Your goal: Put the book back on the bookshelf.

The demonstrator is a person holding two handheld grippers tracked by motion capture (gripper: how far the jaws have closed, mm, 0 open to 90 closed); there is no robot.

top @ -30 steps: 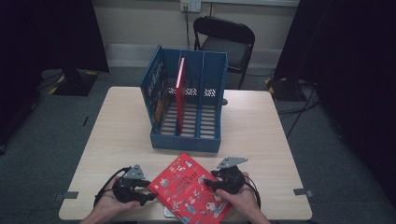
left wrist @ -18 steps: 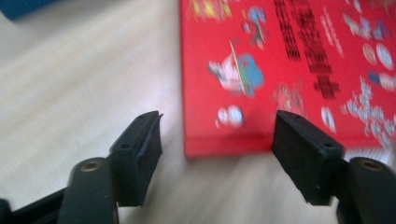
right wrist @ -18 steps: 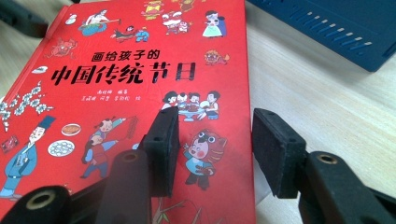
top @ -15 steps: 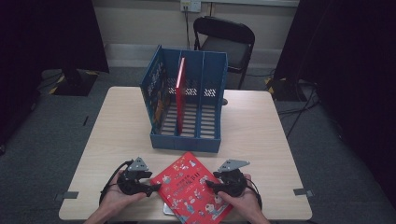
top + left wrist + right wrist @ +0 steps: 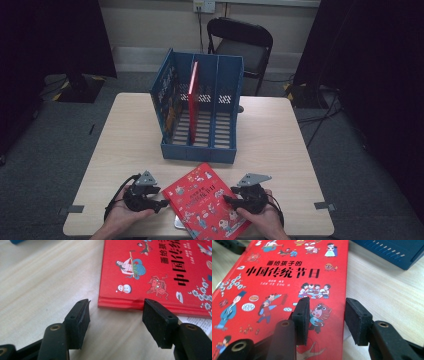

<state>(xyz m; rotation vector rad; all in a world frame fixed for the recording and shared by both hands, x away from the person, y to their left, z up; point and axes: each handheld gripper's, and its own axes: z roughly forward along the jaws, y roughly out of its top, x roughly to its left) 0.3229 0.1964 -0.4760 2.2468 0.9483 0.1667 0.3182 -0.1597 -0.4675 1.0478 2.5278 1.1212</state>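
Observation:
A red picture book (image 5: pixel 205 200) with Chinese lettering lies flat near the table's front edge, between my two grippers. My left gripper (image 5: pixel 162 204) rests on the table at the book's left side. In the left gripper view its jaws (image 5: pixel 115 312) stand open, with the book's spine edge (image 5: pixel 120 303) just ahead of them and untouched. My right gripper (image 5: pixel 227 200) is at the book's right side. Its jaws (image 5: pixel 325 312) have just been closing and straddle the cover's edge (image 5: pixel 274 277), one over the cover and one over the table, without pressing on it.
A blue slotted file rack (image 5: pixel 200 150) stands mid-table behind the book, with a thin red book (image 5: pixel 193 85) upright in it. A white sheet (image 5: pixel 177 222) pokes out under the red book. A black chair (image 5: pixel 242 45) stands beyond the table (image 5: pixel 125 135).
The right gripper has shifted slightly at the book's edge. The left gripper and the book lie as before.

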